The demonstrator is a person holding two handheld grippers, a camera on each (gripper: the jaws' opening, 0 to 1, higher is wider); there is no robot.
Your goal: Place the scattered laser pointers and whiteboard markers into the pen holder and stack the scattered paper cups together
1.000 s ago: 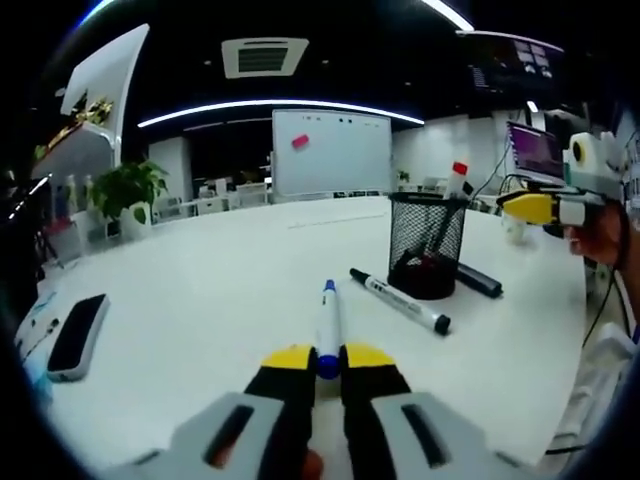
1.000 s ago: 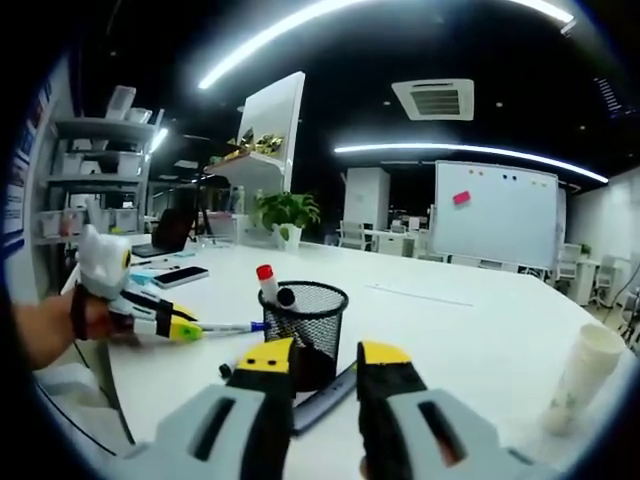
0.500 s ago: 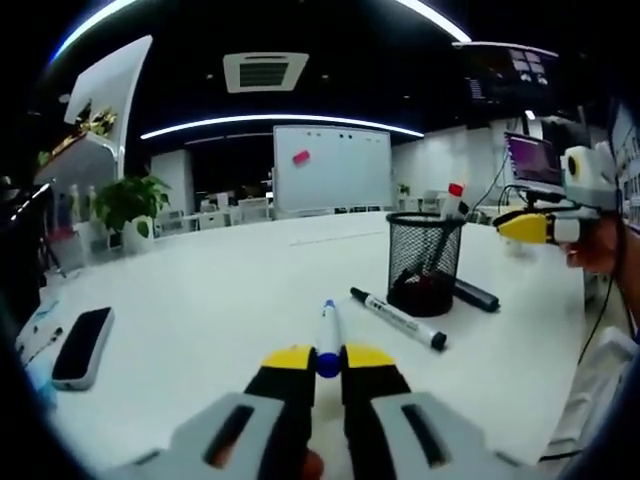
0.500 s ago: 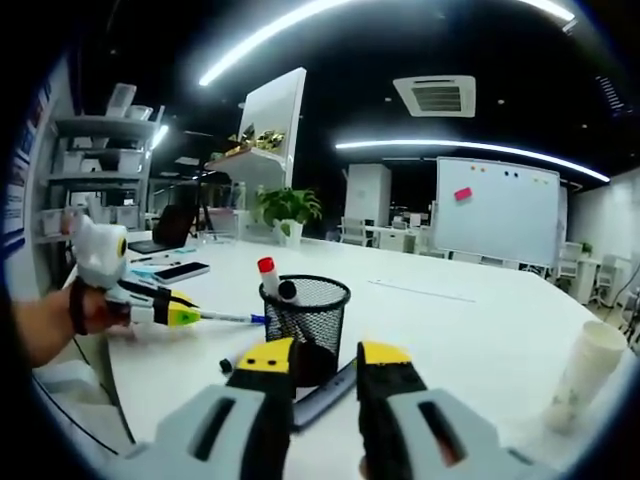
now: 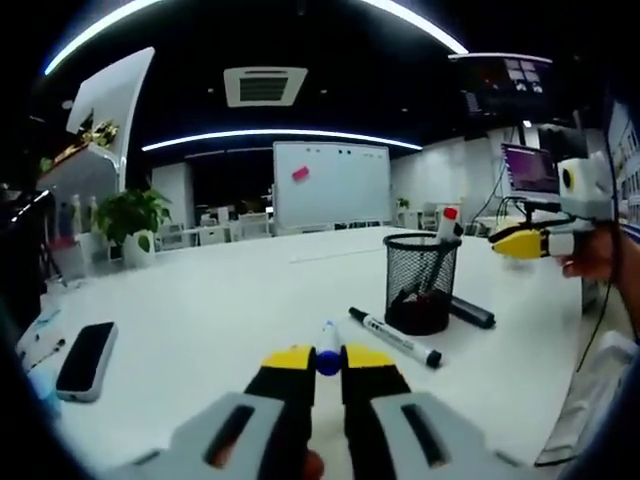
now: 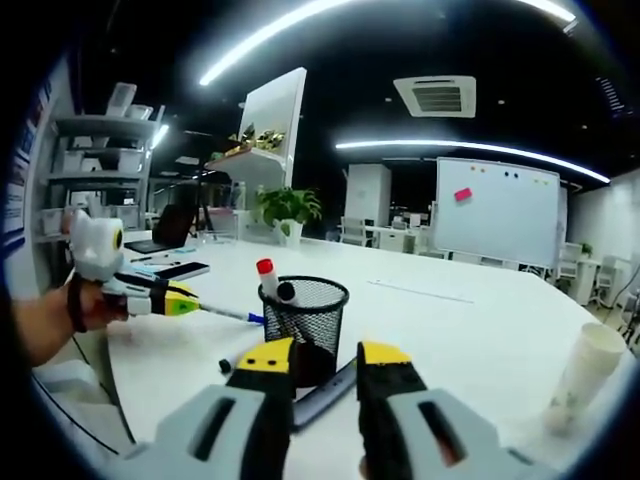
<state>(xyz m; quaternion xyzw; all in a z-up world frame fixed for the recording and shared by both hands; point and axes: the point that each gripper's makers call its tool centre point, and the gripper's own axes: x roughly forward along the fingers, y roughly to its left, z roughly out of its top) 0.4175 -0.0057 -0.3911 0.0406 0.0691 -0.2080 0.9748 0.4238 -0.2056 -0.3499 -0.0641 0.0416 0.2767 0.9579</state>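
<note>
A blue-capped marker (image 5: 327, 347) is clamped in the left gripper (image 5: 327, 362) at lower centre, to be carried to the pen holder (image 5: 420, 283) right of centre, while the right gripper (image 6: 323, 362) is seen parted and empty.

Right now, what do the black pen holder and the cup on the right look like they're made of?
The pen holder looks like black wire mesh, probably metal, with a matte finish: markers show through its walls. The cup looks like matte white paper with a rolled rim, though thin plastic can't be ruled out.

Your tongs (image 5: 328, 362) are grey with black jaws and yellow tips; a dark strap (image 6: 76, 305) circles your wrist.
</note>
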